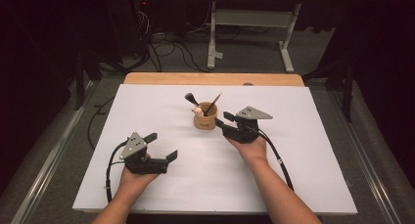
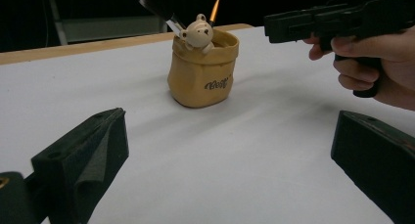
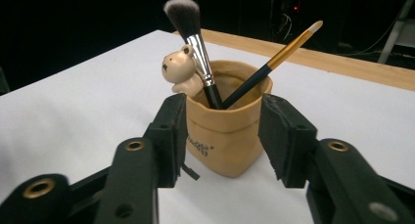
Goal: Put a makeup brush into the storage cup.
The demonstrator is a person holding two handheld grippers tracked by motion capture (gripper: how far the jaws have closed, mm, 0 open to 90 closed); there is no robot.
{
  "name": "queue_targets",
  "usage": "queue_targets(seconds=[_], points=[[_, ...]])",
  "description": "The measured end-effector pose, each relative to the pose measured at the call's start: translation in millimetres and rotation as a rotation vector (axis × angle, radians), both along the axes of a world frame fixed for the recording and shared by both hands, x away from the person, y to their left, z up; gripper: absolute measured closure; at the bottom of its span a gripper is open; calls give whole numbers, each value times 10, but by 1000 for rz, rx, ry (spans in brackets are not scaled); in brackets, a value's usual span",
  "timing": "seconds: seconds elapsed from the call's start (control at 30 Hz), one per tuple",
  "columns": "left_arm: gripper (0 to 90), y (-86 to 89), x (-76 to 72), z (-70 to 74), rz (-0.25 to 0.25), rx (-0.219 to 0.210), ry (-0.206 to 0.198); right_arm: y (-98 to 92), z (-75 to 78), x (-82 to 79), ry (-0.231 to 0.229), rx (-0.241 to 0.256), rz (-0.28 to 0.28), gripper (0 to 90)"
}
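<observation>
A tan bag-shaped cup stands upright near the middle of the white sheet, with a small bear figure on its rim. A fluffy makeup brush and a thin gold-and-black brush lean inside it. My right gripper is open just right of the cup, its jaws flanking the cup's sides with a small gap. My left gripper is open and empty at the front left, pointing at the cup from a distance.
The white sheet covers a wooden table whose bare back edge shows. Behind the table on the floor are a white desk frame and loose cables. Dark surroundings on both sides.
</observation>
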State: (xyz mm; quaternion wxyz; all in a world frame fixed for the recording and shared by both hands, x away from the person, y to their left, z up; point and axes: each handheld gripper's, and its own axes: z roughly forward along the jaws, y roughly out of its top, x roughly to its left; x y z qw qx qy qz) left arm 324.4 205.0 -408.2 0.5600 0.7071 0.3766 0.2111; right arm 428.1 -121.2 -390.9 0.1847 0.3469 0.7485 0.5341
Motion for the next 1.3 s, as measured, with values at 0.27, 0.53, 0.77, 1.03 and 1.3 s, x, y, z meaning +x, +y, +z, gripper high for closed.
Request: queue_targets(seconds=[0.27,0.53,0.77,1.03,1.3], points=[[14,10,5,1,4,2,1,-97,17,-93,14,25,24,399],[14,9,8,-2,7,2,2,-217,49,-247,-24,25,19,242],[14,6,9,-4,10,3,3,-398,65,-416,-34,8,19,128],[14,-18,-9,8,4,-3,6,-611,72,-609,-50,-25,-10,10],[14,-45,-36,20,6,9,0,-847,61,-779,-78,-26,-41,10]])
